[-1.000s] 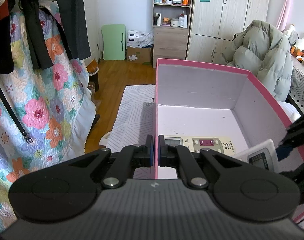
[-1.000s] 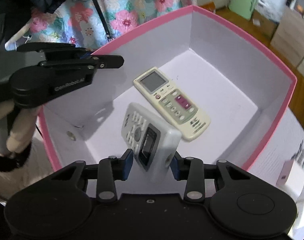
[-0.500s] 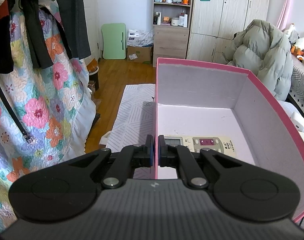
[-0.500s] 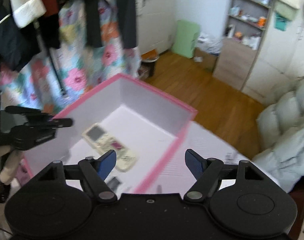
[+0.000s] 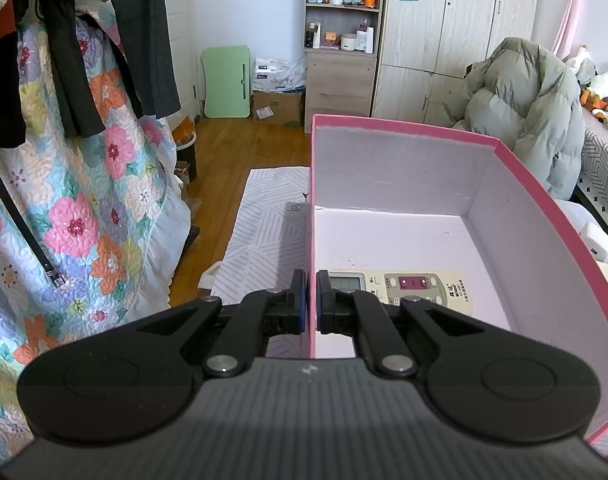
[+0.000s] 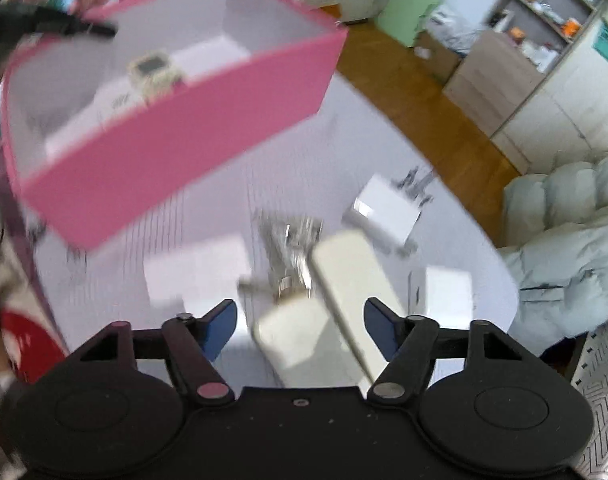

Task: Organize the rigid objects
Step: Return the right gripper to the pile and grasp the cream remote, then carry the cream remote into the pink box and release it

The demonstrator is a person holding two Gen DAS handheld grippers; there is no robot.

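Note:
My left gripper [image 5: 311, 300] is shut on the left wall of the pink box [image 5: 311, 216]. A cream remote [image 5: 400, 286] lies on the box floor. In the blurred right wrist view the pink box [image 6: 176, 136] stands at upper left, holding the cream remote [image 6: 154, 72] and a white remote [image 6: 112, 100]. My right gripper [image 6: 300, 326] is open and empty above cream-white objects [image 6: 344, 296] on the white table [image 6: 116, 280]. A white adapter [image 6: 384, 210], a clear wrapper [image 6: 288, 236] and a white block [image 6: 444, 288] lie around them.
A floral quilt [image 5: 64, 216] and dark clothes hang at the left. A padded grey-green jacket [image 5: 520, 96] lies beyond the box. A shelf and wardrobe [image 5: 424, 32] stand at the back over wooden floor. A white box [image 6: 196, 272] lies left of the gripper.
My right gripper let go of the white remote into the box, opened, pulled out and swung right and down over the table objects. My left gripper stayed clamped on the box wall.

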